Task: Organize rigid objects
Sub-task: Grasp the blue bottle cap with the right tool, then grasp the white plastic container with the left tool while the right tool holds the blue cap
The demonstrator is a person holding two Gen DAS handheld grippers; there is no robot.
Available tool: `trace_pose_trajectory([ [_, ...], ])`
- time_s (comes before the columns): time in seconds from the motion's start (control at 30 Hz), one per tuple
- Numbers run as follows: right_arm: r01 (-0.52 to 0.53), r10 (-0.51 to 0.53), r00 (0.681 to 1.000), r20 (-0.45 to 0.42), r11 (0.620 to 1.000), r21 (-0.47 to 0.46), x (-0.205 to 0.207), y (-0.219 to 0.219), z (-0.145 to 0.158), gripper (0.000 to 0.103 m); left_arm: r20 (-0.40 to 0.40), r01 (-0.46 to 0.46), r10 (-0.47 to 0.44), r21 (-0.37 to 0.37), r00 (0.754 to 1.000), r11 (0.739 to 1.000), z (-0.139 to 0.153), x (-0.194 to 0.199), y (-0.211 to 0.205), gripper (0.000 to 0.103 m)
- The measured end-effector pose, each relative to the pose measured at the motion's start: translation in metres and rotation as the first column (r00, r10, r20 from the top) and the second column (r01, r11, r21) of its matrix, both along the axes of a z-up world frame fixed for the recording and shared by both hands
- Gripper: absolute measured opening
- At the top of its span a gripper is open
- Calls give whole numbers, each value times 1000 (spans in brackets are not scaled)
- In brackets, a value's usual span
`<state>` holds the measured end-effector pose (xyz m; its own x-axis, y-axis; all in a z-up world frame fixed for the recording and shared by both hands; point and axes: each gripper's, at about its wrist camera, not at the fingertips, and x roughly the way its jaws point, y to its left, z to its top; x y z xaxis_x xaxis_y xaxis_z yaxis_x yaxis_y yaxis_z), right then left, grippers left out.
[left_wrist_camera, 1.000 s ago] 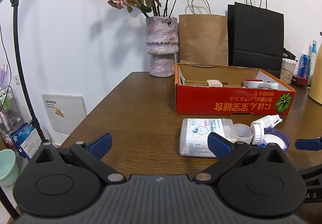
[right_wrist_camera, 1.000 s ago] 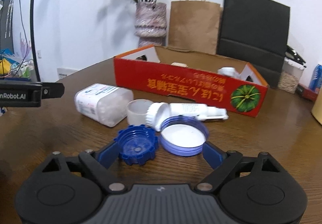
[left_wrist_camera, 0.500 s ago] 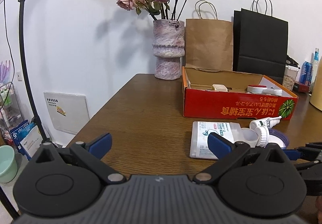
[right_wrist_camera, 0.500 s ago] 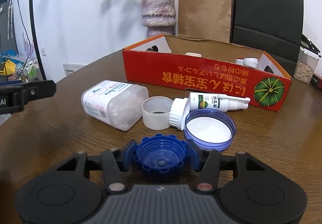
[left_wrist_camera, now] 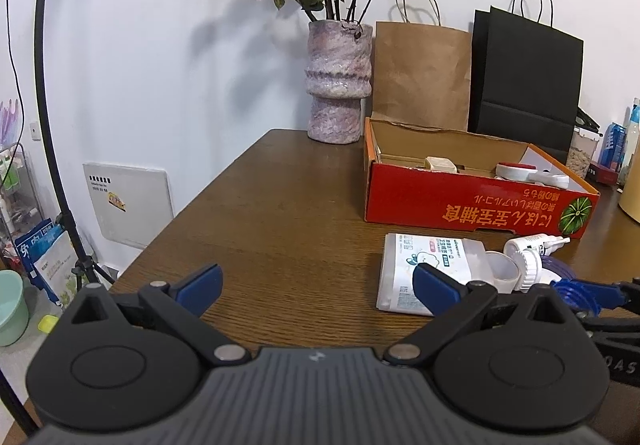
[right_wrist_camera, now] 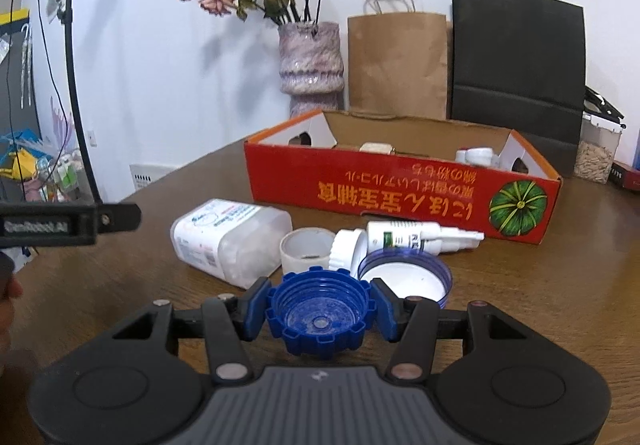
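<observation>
two lids (right_wrist_camera: 319, 318), perhaps two bottles (right_wrist_camera: 424, 237)

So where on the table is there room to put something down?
The wooden table is bare left of the red box and the white container, out to the table's left edge and back to the vase. It is crowded before the box: container, clear cup, spray bottle, blue lid. The right gripper holds the blue cap.

blue cap (right_wrist_camera: 319, 315); red box (right_wrist_camera: 400, 193); brown table (right_wrist_camera: 540, 285)
</observation>
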<state>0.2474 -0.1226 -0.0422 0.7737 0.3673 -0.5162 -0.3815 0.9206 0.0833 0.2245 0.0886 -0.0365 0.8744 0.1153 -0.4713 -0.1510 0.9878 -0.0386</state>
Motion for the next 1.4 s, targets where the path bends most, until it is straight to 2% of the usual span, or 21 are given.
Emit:
trace_pose_trajectory([
  [0.23, 47, -48, 998, 30, 999, 26, 2, -12, 5, 53, 18, 49, -50, 31, 999, 998, 5, 8, -22, 103],
  [0.57, 106, -108, 992, 57, 994, 33, 7, -39, 7, 53, -24, 99, -98, 58, 995, 993, 6, 37, -51, 103],
  [0.83, 150, -152, 986, 62, 988, 33, 15, -62, 5, 53, -65, 140, -135, 63, 989, 988, -4, 56, -67, 103],
  [1.2, 181, -181, 981, 68, 983, 6, 28, -78, 0, 53, -111, 120, -118, 17, 987, 993, -20, 73, -60, 103],
  [1.4, 181, -180, 982, 51, 984, -1, 34, -81, -2, 53, -119, 109, -106, 19, 987, 994, -25, 75, -60, 103],
])
